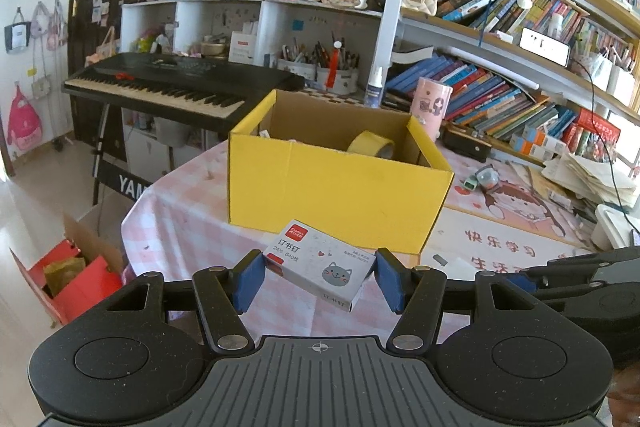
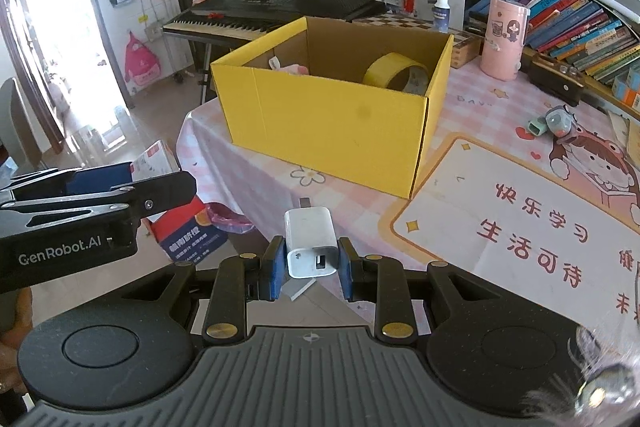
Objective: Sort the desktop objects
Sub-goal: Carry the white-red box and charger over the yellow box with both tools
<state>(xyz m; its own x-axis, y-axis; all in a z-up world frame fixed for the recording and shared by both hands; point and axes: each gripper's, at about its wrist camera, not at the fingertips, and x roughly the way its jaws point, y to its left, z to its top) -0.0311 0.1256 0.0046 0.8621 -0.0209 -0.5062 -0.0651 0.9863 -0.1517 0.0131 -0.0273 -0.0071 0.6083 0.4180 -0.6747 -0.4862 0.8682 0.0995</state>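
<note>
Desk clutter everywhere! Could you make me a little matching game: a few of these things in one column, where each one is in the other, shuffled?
Things:
1. staple box
2. white USB charger
3. yellow tape roll
4. pink cylinder tin

Places:
A. inside the yellow cardboard box
B. clamped in the right tool
C. standing on the table by the books
D. clamped in the left tool

Pairs: 1-D, 2-B, 3-A, 4-C

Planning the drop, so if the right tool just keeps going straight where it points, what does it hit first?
Probably the tablecloth just short of the yellow box, then its front wall; depth is unclear.
</note>
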